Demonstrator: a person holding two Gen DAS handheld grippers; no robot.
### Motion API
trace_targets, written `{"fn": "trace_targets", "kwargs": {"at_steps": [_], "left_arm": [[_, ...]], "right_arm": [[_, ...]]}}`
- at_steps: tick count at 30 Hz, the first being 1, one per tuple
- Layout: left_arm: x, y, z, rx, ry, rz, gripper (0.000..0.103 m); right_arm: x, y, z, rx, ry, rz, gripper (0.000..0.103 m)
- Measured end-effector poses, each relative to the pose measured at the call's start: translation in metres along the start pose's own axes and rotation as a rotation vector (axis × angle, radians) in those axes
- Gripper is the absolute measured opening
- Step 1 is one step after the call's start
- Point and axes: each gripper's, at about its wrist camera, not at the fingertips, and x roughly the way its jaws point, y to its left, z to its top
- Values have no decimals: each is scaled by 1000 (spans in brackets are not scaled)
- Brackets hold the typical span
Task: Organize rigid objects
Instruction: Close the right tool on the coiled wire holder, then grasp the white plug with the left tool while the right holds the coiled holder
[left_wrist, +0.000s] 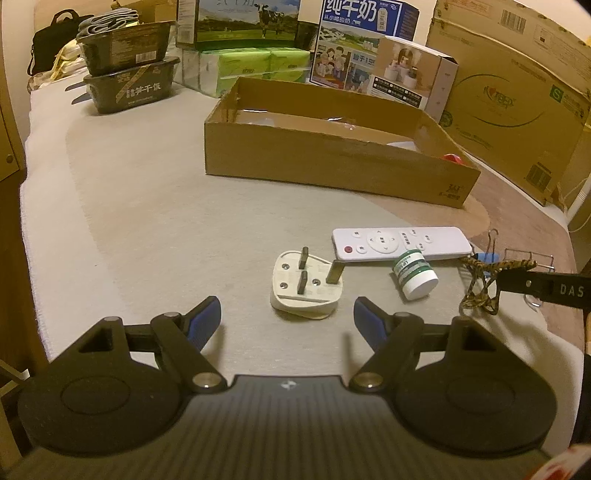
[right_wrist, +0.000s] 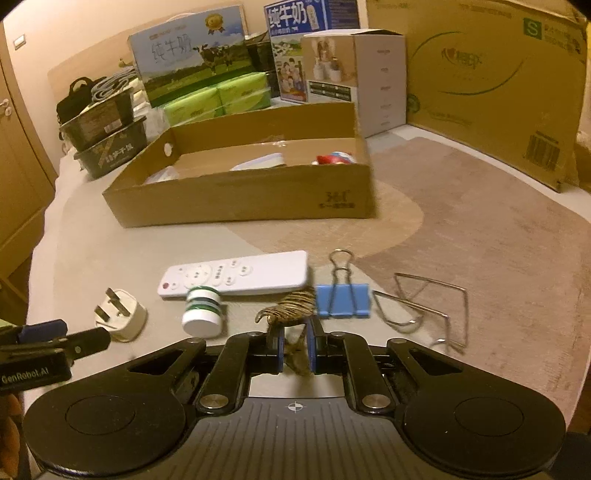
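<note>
Hair clip pinched in my right gripper | left gripper spread wide, empty, near plug | box beyond.

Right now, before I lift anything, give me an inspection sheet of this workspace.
Surface: beige cloth-covered table.
Job's things: white remote, plug adapter prongs up, small white jar on its side, blue binder clip, wire clip handles; open cardboard tray already holds some items.
Clutter: milk cartons, tissue packs, black tubs behind.
Grippers: left gripper open, empty; right gripper shut on striped hair claw.
Cables: nothing seen.
Surroundings: large carton, wooden doors.
</note>
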Motion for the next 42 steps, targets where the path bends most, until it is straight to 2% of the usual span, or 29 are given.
{"fn": "trace_targets", "kwargs": {"at_steps": [3,5,7,10,16,20,21,22,23,29,35,39,41,42], "left_arm": [[1,-2,1,5,0,-4,77],[3,-3,2,8,1,-5,77],[4,-4,2,11,2,-5,77],[6,-3,3,10,4,-4,77],[9,-2,4,15,-1,-12,77],[15,-4,7,35,1,-20,77],[16,-5,8,39,0,-23,77],[18,-6,8,44,1,-25,77],[20,-7,9,48,3,-27,77],[33,-17,10,85,8,-26,76],[42,-23,11,112,9,-12,66],[45,-26,10,140,13,11,55],[44,-26,10,148,10,31,46],[44,-26,10,148,12,33,46]], "right_arm": [[1,-7,-4,15,6,-1,14],[1,-9,-6,25,7,8,21],[2,-8,-7,27,7,19,42],[2,-2,-8,14,6,35,51],[9,6,-5,25,-30,26,51],[21,6,-1,32,-24,12,50],[22,5,0,29,-24,7,48],[23,6,0,23,-23,2,36],[24,5,-1,19,-21,1,32],[20,-1,-3,7,-19,9,28],[13,-8,-8,1,-12,14,27],[11,-10,-9,-3,-14,11,27],[11,-11,-9,-3,-15,10,27],[11,-11,-9,-2,-15,11,27]]}}
